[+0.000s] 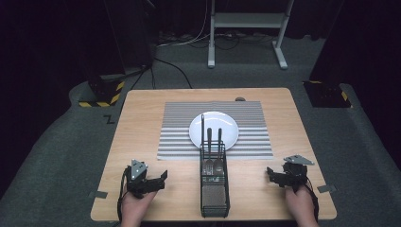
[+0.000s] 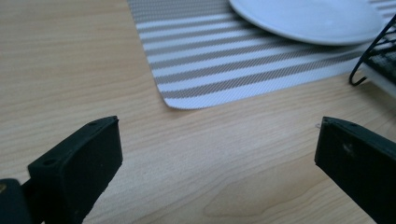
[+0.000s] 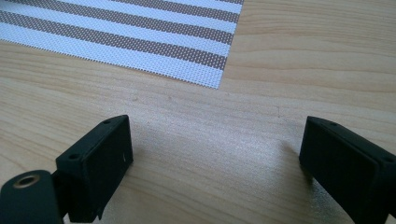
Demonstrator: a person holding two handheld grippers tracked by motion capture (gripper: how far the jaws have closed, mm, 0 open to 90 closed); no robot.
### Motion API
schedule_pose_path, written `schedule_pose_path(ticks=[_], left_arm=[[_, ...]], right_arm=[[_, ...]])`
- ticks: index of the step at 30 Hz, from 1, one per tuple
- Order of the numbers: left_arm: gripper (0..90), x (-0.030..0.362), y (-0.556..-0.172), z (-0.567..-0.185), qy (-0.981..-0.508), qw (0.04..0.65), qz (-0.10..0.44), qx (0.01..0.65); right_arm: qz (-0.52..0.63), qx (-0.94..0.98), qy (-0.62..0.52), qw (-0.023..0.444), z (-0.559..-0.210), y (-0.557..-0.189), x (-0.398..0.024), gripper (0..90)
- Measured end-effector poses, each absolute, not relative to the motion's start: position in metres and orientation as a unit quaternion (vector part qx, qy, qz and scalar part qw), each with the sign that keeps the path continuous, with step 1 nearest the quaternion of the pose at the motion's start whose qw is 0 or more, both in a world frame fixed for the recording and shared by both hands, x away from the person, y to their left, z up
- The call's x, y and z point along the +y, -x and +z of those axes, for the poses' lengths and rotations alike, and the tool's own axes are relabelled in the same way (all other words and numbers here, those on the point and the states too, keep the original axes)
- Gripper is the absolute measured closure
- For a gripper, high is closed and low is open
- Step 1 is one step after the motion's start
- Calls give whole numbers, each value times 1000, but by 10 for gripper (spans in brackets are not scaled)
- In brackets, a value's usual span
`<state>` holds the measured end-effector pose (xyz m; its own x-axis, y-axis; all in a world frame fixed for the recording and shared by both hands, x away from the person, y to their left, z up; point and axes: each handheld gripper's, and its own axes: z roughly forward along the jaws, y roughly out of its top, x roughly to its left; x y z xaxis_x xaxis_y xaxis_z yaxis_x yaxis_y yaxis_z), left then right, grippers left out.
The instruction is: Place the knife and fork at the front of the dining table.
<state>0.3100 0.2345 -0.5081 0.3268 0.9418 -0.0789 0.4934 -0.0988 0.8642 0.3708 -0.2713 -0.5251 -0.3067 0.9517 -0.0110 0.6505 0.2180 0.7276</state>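
Observation:
A white plate (image 1: 213, 129) lies on a grey-and-white striped placemat (image 1: 175, 137) in the middle of the wooden table (image 1: 142, 118). In front of it stands a black wire caddy (image 1: 214, 187) holding cutlery, with two dark handles sticking up over the plate. My left gripper (image 1: 161, 178) rests low near the front left, open, with bare wood between its jaws (image 2: 217, 154); the placemat's corner (image 2: 187, 88) and the plate's rim (image 2: 308, 23) lie ahead. My right gripper (image 1: 272, 174) sits at the front right, open and holding nothing (image 3: 215, 154).
The caddy's wire foot (image 2: 362, 70) shows at the right of the left gripper view. The placemat's corner (image 3: 205, 70) lies ahead of the right gripper. A small dark object (image 1: 240, 99) sits at the table's far edge. A white stand (image 1: 246, 28) and cables are on the floor beyond.

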Motion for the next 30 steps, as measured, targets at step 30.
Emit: schedule_pose_path(ticks=[30], left_arm=[[6, 175, -304, -441, -642, 558, 295, 436]], right_arm=[[316, 744, -538, 238, -525, -371, -271, 91]])
